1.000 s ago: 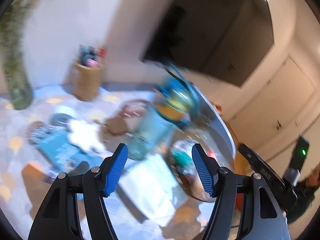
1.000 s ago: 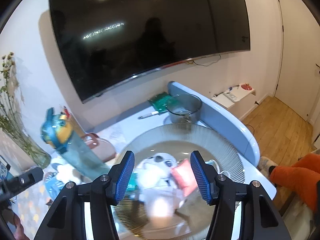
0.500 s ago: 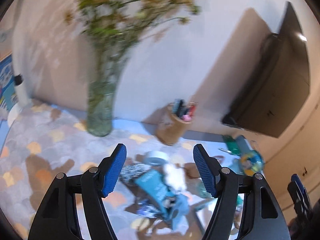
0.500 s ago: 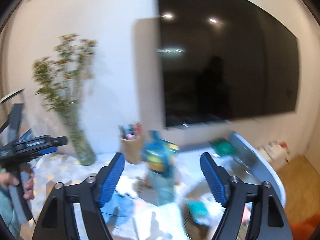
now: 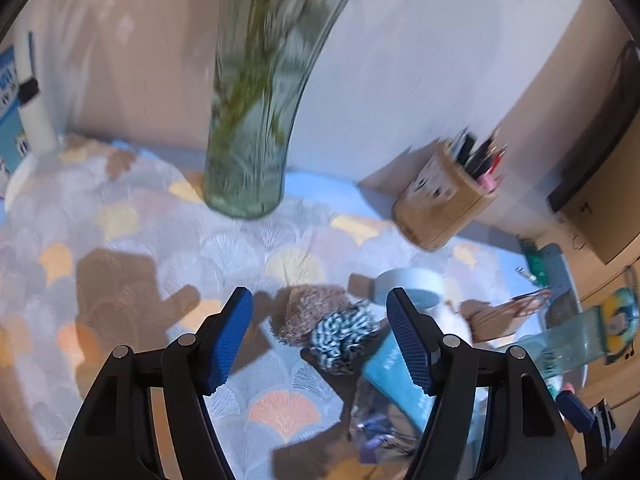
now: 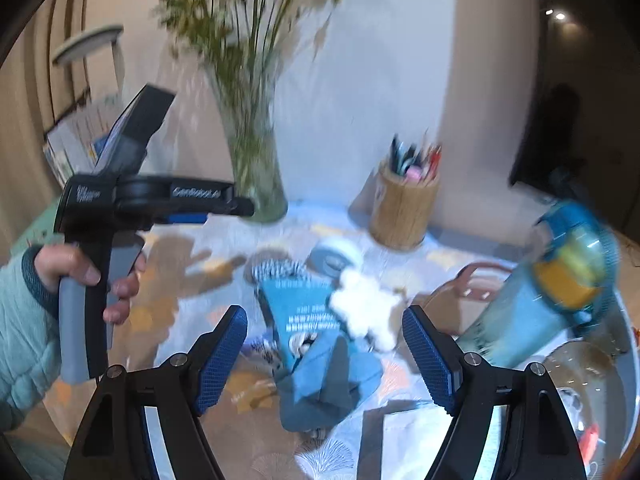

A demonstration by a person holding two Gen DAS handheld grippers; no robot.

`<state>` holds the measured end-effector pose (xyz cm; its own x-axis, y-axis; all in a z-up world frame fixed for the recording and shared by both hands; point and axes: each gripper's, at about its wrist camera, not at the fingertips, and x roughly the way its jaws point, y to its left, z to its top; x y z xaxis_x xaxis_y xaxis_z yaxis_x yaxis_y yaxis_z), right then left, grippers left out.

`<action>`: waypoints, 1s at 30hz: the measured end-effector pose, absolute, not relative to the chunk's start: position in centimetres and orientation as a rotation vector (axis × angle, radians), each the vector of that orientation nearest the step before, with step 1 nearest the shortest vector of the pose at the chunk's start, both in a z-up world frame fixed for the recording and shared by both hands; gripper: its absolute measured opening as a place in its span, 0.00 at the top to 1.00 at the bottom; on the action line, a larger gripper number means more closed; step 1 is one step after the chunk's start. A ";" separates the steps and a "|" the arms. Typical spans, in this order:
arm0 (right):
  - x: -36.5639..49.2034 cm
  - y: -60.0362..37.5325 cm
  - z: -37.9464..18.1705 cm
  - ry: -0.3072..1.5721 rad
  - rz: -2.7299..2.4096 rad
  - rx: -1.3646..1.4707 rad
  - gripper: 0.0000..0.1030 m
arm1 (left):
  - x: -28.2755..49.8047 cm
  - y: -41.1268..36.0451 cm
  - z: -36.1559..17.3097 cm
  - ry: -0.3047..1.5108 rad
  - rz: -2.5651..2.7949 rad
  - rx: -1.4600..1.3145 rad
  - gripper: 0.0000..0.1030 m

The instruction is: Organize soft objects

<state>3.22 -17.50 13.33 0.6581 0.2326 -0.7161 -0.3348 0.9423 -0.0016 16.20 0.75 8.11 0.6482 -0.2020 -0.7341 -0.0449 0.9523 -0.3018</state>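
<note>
Both cameras have swung off the bowl and TV side toward the vase since half a second ago, and the left gripper (image 5: 318, 334) has dropped low over the cloth, so the scrunchies now sit framed between its fingers. I read its jaws as spread wide with nothing in them; the right gripper (image 6: 324, 354) is likewise wide apart and empty. The soft things I am after lie in a loose heap on the tablecloth (image 5: 132, 248): a pinkish knit scrunchie (image 5: 308, 310) touching a checked scrunchie (image 5: 342, 334), with a blue packet (image 6: 298, 308) just beside them and a white plush (image 6: 366, 310) resting against that packet; a blue cloth (image 6: 326, 388) lies nearer the right gripper. My worry is the crowding. The two scrunchies touch, so closing the left jaws could catch both, or pinch a loose fold that slips free on the lift. The packet's edge sits close to the right finger (image 5: 408, 344) of the left gripper and could be snagged along with the fabric. Both views are smeared with motion, so I judge I am travelling fast for a grab; a sweep could carry me into the vase (image 5: 250, 128) or the pen holder (image 5: 444, 200) behind. The bottle (image 6: 552, 292) leans beside the right gripper and looks easy to knock.
</note>
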 end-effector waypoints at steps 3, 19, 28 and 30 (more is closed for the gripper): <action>4.1 -18.3 11.0 0.870 0.319 -0.118 0.24 | 17.4 0.7 6.0 0.921 -0.089 -0.318 0.34; 5.4 -19.1 6.5 1.041 0.358 -0.082 0.54 | 19.5 -1.9 1.4 1.055 -0.171 -0.284 0.35; 4.5 -18.5 7.9 0.975 0.385 -0.125 0.92 | 19.0 -0.5 1.8 0.999 -0.059 -0.336 0.60; 4.4 -18.9 8.2 0.966 0.378 -0.111 0.94 | 18.9 0.4 2.2 0.990 -0.047 -0.352 0.60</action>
